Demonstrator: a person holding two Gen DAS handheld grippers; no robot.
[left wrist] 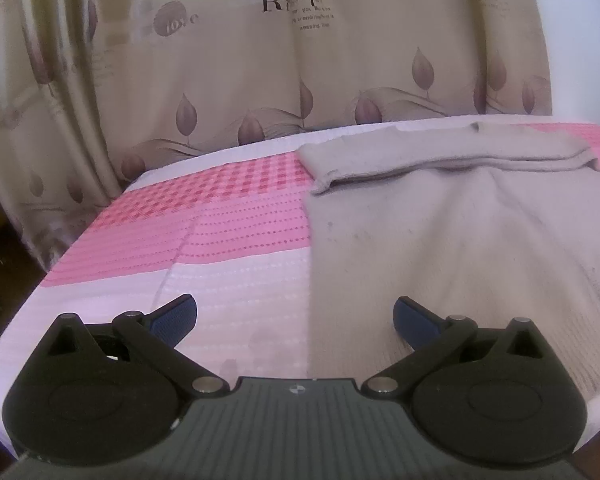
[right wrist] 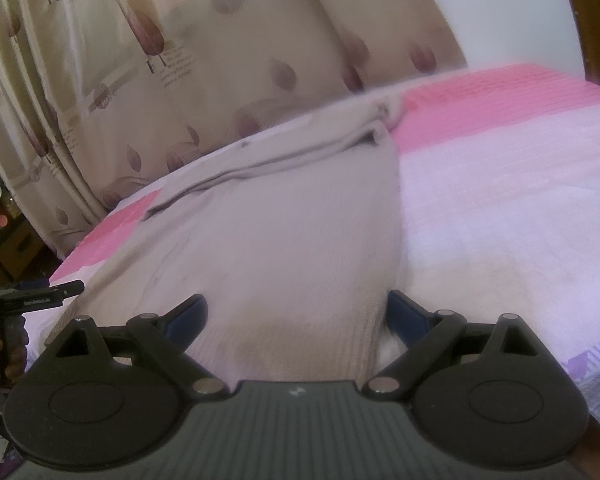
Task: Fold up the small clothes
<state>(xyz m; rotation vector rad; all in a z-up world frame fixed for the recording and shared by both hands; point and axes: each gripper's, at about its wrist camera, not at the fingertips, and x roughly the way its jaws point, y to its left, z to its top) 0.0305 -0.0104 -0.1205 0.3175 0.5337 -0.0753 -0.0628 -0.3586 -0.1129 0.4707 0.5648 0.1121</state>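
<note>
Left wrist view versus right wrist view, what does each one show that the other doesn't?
Only the left wrist view shows the left claw, open over the garment's left edge, and the checked pink patch. Only the right wrist view shows the right claw, open astride the hem, and a black tool at far left. Both show the beige knit garment, the pink-and-white bedcover and leaf-print curtain.

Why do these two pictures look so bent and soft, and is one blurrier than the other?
Both views are fisheye, so the bed edges and curtain bow outward. The left wrist view is fairly crisp: the beige garment shows its knit. The right wrist view is smeared, mostly on the curtain and the garment's far folds. Light is dim and warm in both.
</note>
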